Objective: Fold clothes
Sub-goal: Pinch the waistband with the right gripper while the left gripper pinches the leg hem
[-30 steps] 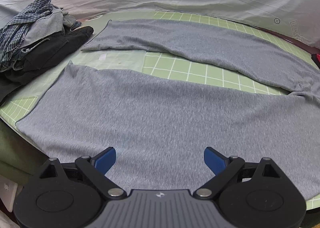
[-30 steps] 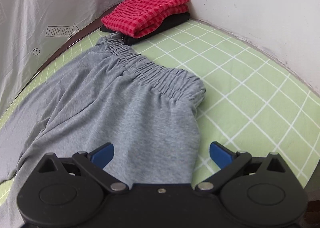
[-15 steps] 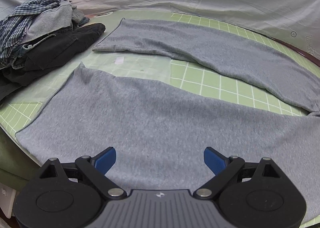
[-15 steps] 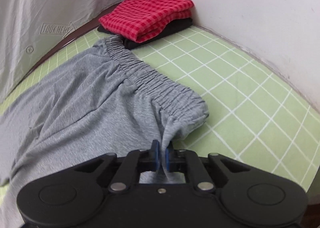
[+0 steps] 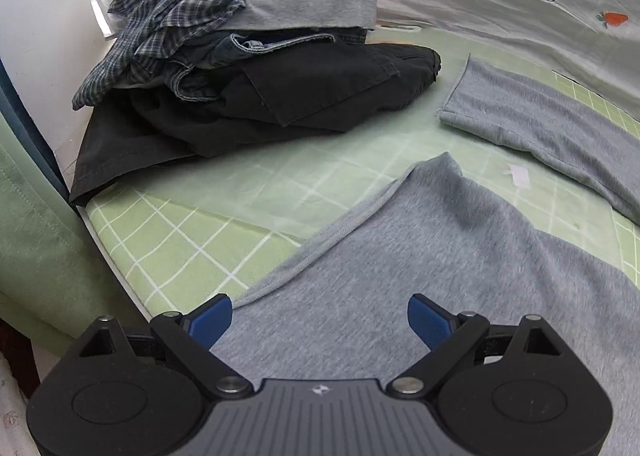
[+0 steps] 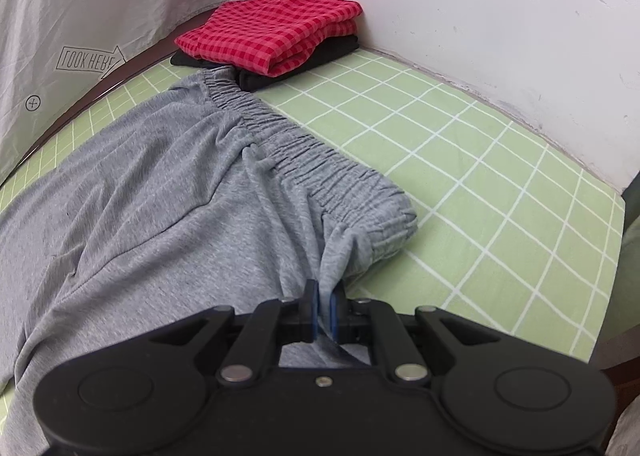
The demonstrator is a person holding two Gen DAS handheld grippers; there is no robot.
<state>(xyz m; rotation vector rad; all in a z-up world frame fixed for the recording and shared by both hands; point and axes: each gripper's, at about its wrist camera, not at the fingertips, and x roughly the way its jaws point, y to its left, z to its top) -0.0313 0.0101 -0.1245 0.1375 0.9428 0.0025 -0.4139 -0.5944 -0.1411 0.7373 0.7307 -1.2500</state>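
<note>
Grey sweatpants (image 5: 460, 256) spread flat on green checked mat (image 6: 460, 144), legs parted in a V. Left wrist view: near leg fills the frame from 6 to 3 o'clock, its hem running diagonally up from the left finger; far leg (image 5: 552, 124) at 2 o'clock, mat showing between the two. Right wrist view: elastic waistband (image 6: 320, 160) runs from 11 o'clock toward centre, its near corner bunched and lifted off the mat

Left gripper (image 5: 320, 316): jaws spread wide, nothing between them, hovering over the cuff end of the near leg, left finger just at the hem edge

Right gripper (image 6: 324, 308): jaws pressed together on a pinch of grey fabric just below the waistband corner; cloth tents up into the jaws

Other piles:
- Red checked garment (image 6: 272, 28) folded square on top of a dark folded piece (image 6: 320, 56), 12 o'clock in right view, touching the far end of the waistband
- Loose heap at 11 o'clock in left view: plaid shirt (image 5: 192, 4), grey top, denim, black garment (image 5: 280, 96), all rumpled, none folded

Progress (judgement): two items lie folded; the sweatpants are not folded at all, only laid out, with one corner gripped. The heap remains to be done. Likely step in hand is bringing the near leg over onto the far leg; this needs the left jaws to close on the cuff. Risk: one-sided lift drags the cloth askew
</note>
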